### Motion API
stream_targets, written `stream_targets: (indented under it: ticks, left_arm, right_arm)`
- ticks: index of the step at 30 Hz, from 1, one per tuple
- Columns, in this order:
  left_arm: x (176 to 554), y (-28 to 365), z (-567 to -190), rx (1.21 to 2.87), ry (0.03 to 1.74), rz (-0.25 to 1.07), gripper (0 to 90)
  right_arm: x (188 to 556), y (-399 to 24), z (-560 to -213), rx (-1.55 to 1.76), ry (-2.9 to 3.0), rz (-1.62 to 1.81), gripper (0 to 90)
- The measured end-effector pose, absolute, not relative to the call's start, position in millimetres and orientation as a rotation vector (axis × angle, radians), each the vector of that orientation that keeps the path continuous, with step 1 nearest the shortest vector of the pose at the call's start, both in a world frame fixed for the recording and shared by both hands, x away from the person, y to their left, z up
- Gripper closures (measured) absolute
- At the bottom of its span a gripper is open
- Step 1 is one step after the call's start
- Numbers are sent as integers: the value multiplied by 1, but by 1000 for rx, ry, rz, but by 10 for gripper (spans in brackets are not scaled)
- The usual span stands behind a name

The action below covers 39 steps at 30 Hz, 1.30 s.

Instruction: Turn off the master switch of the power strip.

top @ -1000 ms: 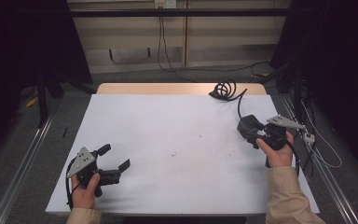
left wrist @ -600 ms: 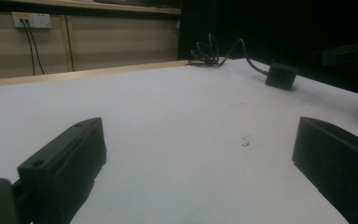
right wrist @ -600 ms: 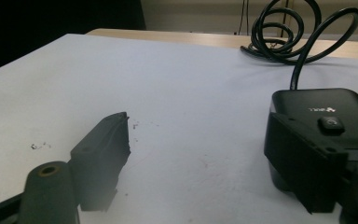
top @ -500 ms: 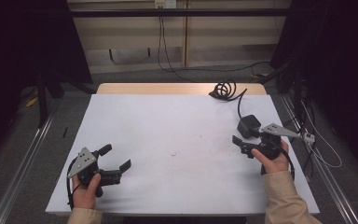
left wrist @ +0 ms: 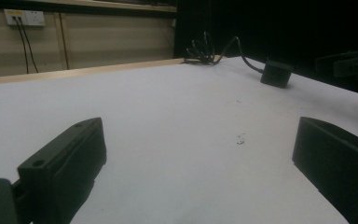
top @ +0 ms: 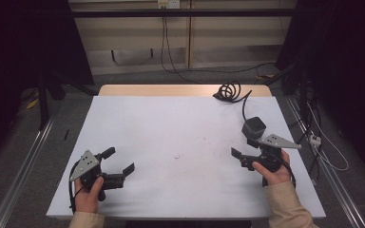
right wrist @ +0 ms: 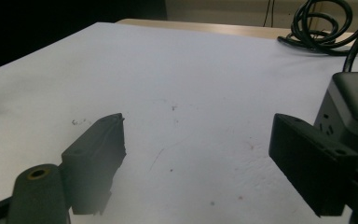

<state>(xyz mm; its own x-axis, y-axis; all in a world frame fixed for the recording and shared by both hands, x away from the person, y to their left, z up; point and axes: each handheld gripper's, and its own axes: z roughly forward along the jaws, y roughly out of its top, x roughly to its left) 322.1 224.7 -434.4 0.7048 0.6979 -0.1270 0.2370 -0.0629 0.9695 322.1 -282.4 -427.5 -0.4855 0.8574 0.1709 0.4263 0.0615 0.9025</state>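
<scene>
A black power cube [top: 254, 127] sits on the white table [top: 180, 128] at the right, and its cable runs to a coil [top: 228, 90] at the far edge. My right gripper [top: 243, 146] is open just in front of the cube, empty, pointing left. In the right gripper view the cube [right wrist: 354, 107] stands right behind the right jaw of that gripper [right wrist: 200, 140]. My left gripper [top: 120, 160] rests open and empty near the front left. The left gripper view looks between its gripper's [left wrist: 196, 158] wide jaws across to the cube [left wrist: 276, 73].
The coil of cable [right wrist: 326, 28] lies by the wooden far edge. Small dark specks [top: 176, 156] mark the middle of the table. A wall socket [left wrist: 25, 17] and hanging cables are behind the table. Dark curtains flank both sides.
My right gripper has drawn back from the cube toward the near edge and a little lower. The cube stayed in place. The left gripper has not moved.
</scene>
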Motion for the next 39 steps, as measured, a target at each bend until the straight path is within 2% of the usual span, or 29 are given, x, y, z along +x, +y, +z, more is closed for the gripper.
stream_targets:
  ticks: [39]
  left_arm:
    - [322,225,-435,1632,776,443,24]
  right_arm:
    - [284,-294,-449,1230,1985,1358,169]
